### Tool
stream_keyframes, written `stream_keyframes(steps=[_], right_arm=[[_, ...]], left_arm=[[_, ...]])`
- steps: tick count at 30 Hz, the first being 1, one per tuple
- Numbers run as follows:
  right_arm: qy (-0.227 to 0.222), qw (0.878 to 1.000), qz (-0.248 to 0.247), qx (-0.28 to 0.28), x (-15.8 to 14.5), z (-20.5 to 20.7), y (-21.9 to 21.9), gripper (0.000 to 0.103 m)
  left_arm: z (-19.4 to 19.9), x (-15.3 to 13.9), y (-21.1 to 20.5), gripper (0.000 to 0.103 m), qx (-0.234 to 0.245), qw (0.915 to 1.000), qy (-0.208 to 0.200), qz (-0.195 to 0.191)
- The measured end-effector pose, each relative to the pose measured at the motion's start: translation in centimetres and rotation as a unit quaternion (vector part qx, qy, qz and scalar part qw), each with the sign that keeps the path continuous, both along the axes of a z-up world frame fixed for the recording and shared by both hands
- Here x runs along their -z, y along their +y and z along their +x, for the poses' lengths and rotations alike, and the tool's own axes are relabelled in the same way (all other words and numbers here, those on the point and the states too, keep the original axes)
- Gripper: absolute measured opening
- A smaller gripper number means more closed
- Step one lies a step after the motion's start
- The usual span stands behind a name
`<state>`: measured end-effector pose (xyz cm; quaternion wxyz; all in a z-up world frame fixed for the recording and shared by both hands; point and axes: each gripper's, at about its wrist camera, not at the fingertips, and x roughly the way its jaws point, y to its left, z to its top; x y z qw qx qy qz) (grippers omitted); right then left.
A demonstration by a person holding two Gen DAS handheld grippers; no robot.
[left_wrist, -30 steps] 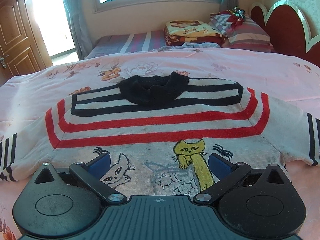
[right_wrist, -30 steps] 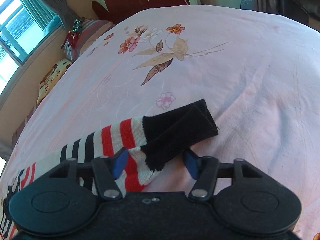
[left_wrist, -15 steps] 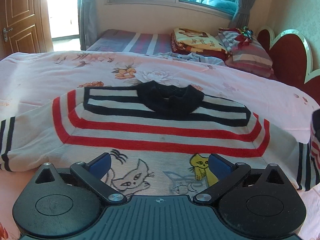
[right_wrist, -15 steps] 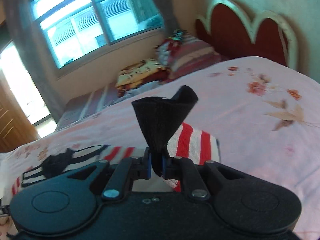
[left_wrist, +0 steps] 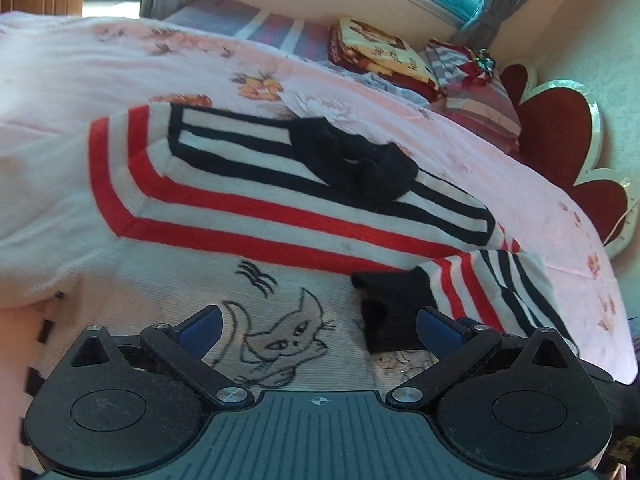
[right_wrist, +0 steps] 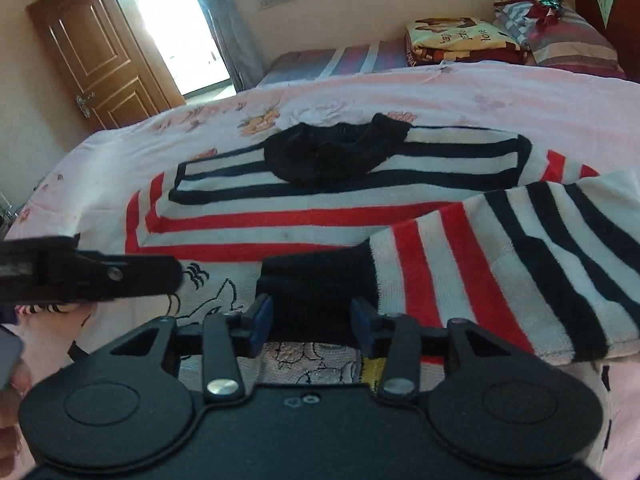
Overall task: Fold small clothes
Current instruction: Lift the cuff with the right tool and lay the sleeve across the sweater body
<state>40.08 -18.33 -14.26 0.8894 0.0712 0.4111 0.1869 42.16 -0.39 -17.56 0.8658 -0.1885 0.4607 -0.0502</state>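
While I look through the right wrist view, I see my right tool [right_wrist: 310,322] low in the middle of the frame. Its jaws have just been opening, and the black cuff [right_wrist: 316,280] of the folded sleeve [right_wrist: 500,256] lies between the two blue pads [right_wrist: 262,320]. The pads stand apart from the cuff on each side, so the tool is spread and pinches nothing. The sleeve, with red and black stripes, lies across the chest of the sweater [right_wrist: 248,216] from the right side of the frame toward the centre.

The sweater is spread flat on the bed [right_wrist: 500,92], which has a pink flowered cover. Its black collar [right_wrist: 336,152] sits in the upper middle of the frame. At the left edge of the same view I see the side of my left tool [right_wrist: 120,276] over the sweater, and a part of a hand [right_wrist: 12,380] in the lower left corner.

In the left wrist view, my left tool [left_wrist: 316,324] is at the bottom of the frame with its jaws spread wide and nothing between them. It hangs over the cat drawing [left_wrist: 288,336] on the front of the sweater [left_wrist: 240,216]. The black cuff [left_wrist: 394,304] lies just left of the right blue pad [left_wrist: 434,326]; I cannot tell if they touch. A red headboard [left_wrist: 556,136] stands at the upper right, and folded blankets [left_wrist: 380,56] lie near the top centre.
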Motion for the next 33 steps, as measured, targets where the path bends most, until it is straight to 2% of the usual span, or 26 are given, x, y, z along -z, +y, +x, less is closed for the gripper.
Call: stream_keyframes(steps=[2, 3, 4, 5, 6, 8, 13, 14, 16, 20, 23, 25, 27, 29, 30, 33], right_arm=[[-0.022, 0.999, -0.004, 0.031, -1.5, -1.7, -2.2, 0.058], [-0.031, 0.999, -0.010, 0.044, -2.1, -2.6, -3.2, 0.060], [-0.038, 0.998, -0.018, 0.056, -2.4, -3.6, -4.3, 0.061], [-0.040, 0.997, -0.028, 0.068, -2.6, -4.4, -5.4, 0.061], [-0.039, 0.995, -0.035, 0.080, -2.6, -5.2, -6.4, 0.061], [-0.037, 0.993, -0.041, 0.107, -2.5, -6.4, -8.3, 0.061], [-0.031, 0.983, -0.092, 0.155, -1.0, -7.7, -11.3, 0.061], [-0.027, 0.981, -0.096, 0.166, -0.6, -7.6, -11.7, 0.061], [-0.017, 0.977, -0.103, 0.184, 0.5, -6.9, -12.5, 0.061], [0.001, 0.975, -0.090, 0.202, 1.9, -5.2, -13.2, 0.060], [0.006, 0.975, -0.082, 0.206, 2.5, -4.0, -13.2, 0.059], [0.005, 0.976, -0.071, 0.206, 2.4, -3.5, -13.0, 0.057], [-0.002, 0.977, -0.069, 0.202, 2.2, -3.0, -12.5, 0.052], [-0.010, 0.979, -0.073, 0.191, 2.0, -2.6, -11.8, 0.038], [-0.010, 0.980, -0.074, 0.185, 1.9, -2.4, -11.4, 0.034], [-0.013, 0.983, -0.070, 0.168, 2.0, -2.3, -10.4, 0.031]], left_arm=[[0.6, 0.9, -1.0, 0.102, 0.015, 0.9994, 0.012, -0.030], [0.8, 1.3, -1.7, 0.097, 0.025, 0.9987, 0.015, -0.041], [1.1, 1.7, -2.4, 0.086, 0.035, 0.9978, 0.019, -0.053], [1.6, 2.3, -2.9, 0.057, 0.043, 0.9963, 0.029, -0.068], [2.0, 3.0, -3.3, 0.040, 0.046, 0.9941, 0.045, -0.087], [2.4, 4.0, -3.8, 0.039, 0.035, 0.9928, 0.049, -0.104], [2.9, 3.9, -5.3, 0.036, 0.033, 0.9938, 0.028, -0.102], [2.9, 3.9, -5.4, 0.011, 0.030, 0.9936, 0.023, -0.107], [2.9, 3.8, -5.4, 0.010, 0.018, 0.9930, 0.019, -0.116], [2.2, 1.6, -4.5, 0.010, 0.003, 0.9927, -0.042, -0.113], [1.5, -0.4, -1.8, 0.010, -0.028, 0.9897, -0.075, -0.119], [1.0, -1.8, 0.6, 0.010, -0.049, 0.9887, -0.096, -0.104], [0.5, -2.2, 3.8, 0.010, -0.068, 0.9889, -0.101, -0.085], [0.1, -1.7, 6.7, 0.010, -0.091, 0.9896, -0.095, -0.057], [0.0, -1.0, 7.7, 0.010, -0.102, 0.9899, -0.086, -0.048], [-0.1, 1.1, 9.0, 0.010, -0.112, 0.9916, -0.062, -0.018]])
